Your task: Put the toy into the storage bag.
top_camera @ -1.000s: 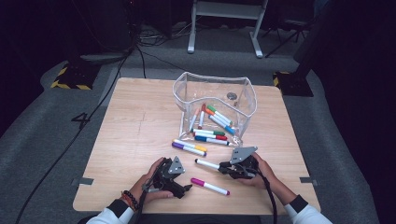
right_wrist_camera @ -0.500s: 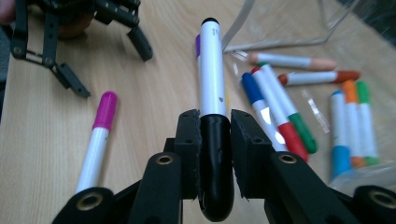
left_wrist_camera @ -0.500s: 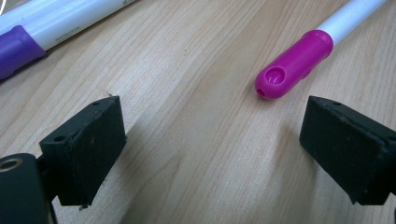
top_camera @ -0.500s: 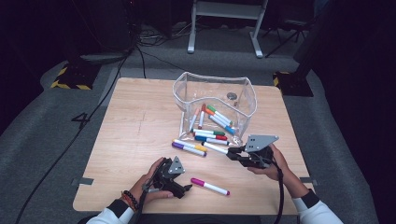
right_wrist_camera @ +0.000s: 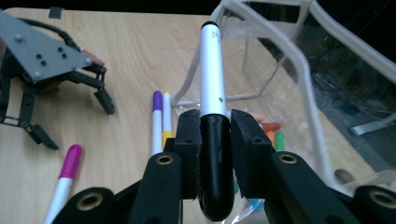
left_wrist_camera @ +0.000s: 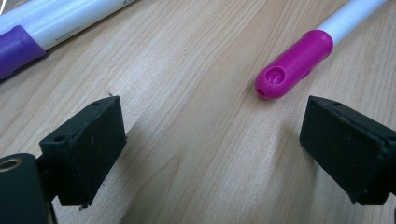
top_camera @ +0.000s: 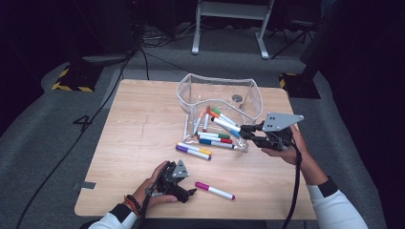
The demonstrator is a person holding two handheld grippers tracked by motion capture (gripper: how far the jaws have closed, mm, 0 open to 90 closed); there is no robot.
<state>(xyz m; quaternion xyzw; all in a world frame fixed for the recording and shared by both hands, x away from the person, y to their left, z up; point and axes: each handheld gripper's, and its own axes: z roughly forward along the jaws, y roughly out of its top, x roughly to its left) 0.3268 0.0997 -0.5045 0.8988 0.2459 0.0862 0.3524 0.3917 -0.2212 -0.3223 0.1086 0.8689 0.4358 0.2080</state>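
Note:
My right gripper (top_camera: 248, 132) hovers at the right front corner of the clear plastic pouch (top_camera: 216, 78), shut on a white marker with a black cap (right_wrist_camera: 212, 70). That marker points up toward the pouch's white rim (right_wrist_camera: 261, 32). Inside and at the mouth of the pouch lie several coloured markers (top_camera: 216, 120). Near the front edge, my left gripper (top_camera: 190, 192) rests on the table, open. A magenta-capped marker (left_wrist_camera: 293, 64) lies just ahead of its jaws and slightly right; nothing sits between them.
A purple-capped marker (top_camera: 187, 151) and a yellow-capped one (top_camera: 198, 149) lie side by side in front of the pouch. The wooden table (top_camera: 133, 129) has bare room on its left half. Dark floor, cables and a stand surround it.
My right gripper has lifted the black-capped marker off the table and carried it away from the person and to the right, up to the pouch. The left gripper has stayed put.

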